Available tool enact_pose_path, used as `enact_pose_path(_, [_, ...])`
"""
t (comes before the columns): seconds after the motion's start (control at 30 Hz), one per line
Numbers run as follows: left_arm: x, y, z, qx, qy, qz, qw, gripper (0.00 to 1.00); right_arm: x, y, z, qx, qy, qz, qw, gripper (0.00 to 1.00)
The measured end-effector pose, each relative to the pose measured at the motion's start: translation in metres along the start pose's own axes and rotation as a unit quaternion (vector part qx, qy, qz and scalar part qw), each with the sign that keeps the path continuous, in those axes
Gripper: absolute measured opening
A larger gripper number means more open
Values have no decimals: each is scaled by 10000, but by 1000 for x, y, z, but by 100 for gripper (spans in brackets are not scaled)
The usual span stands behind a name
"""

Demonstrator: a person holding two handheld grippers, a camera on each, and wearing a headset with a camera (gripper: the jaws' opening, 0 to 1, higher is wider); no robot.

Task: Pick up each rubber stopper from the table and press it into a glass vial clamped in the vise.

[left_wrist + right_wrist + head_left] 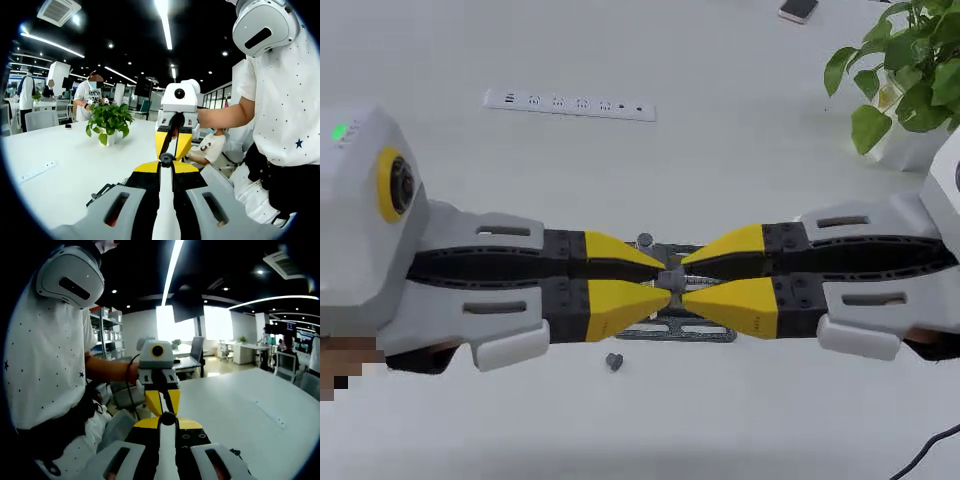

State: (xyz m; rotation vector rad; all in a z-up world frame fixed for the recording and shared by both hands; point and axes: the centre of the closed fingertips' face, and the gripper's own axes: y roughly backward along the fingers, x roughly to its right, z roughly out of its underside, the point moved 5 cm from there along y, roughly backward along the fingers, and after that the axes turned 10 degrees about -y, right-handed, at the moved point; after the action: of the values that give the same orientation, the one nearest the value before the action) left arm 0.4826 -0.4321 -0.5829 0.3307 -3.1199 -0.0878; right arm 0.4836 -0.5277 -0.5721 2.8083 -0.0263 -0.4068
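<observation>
Left gripper (660,282) and right gripper (688,280) meet tip to tip over vise (705,334). Both jaw pairs are nearly together at a small grey piece (671,280); cannot tell if clamped. One stopper (614,361) lies on table (720,150) just beside vise. Judged: pressing under way, at least one stopper left.

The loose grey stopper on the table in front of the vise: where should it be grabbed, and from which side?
I'd pinch the stopper across its round sides, coming straight down from above. It sits alone on the bare table, so the sides are free, while the vise stands close behind it.
</observation>
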Motion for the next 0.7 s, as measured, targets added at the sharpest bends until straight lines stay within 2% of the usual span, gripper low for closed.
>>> enact_pose_path(0.17, [-1, 3, 4, -46, -41, -81, 9999, 6, 5, -1, 0, -58, -94, -28, 9999, 5])
enact_pose_path(0.33, [-4, 10, 9, -74, -42, -245, 9997, 10, 15, 2, 1, -182, -149, 66, 9997, 5])
enact_pose_path(0.57, [-11, 18, 21, -250, -108, -547, 9981, 23, 37, 2, 3, -534, -290, 334, 9976, 5])
enact_pose_path(0.7, [-15, 22, 31, -424, -147, -715, 9964, 29, 54, -1, 7, -870, -322, 519, 9943, 5])
